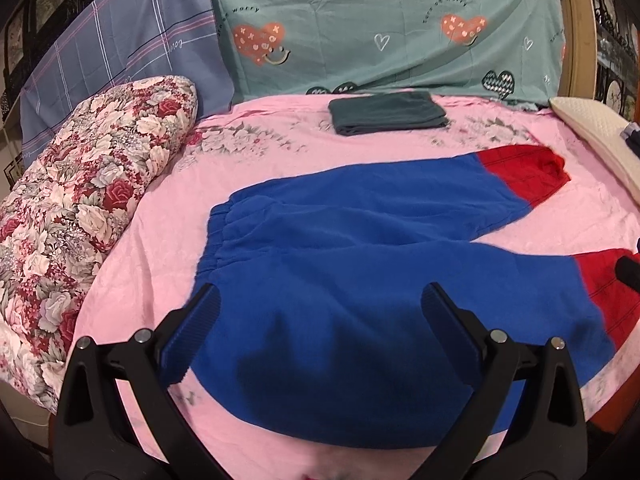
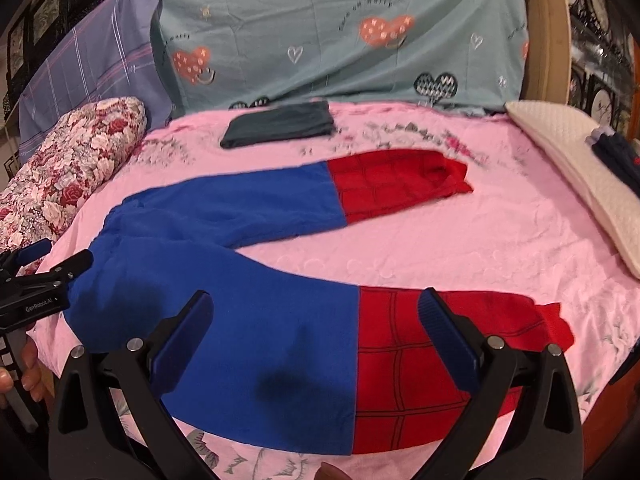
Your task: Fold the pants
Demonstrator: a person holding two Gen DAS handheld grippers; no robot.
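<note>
Pants [image 1: 360, 264], blue with red lower legs, are seen from the left wrist spread flat on the bed [image 1: 168, 240], in front of the folded dark garment [image 1: 386, 112]. The long axis runs sideways, with the waistband pointing left toward the floral quilt [image 1: 88, 200] and the cuffs right. The left gripper [image 1: 320, 320] is held wide open above the seat, nothing gripped.

From the right wrist, the legs are seen splayed apart, cuffs pointing right toward the white pillow [image 2: 576, 168]. The right gripper [image 2: 316, 320] is spread wide over the near leg, empty.
</note>
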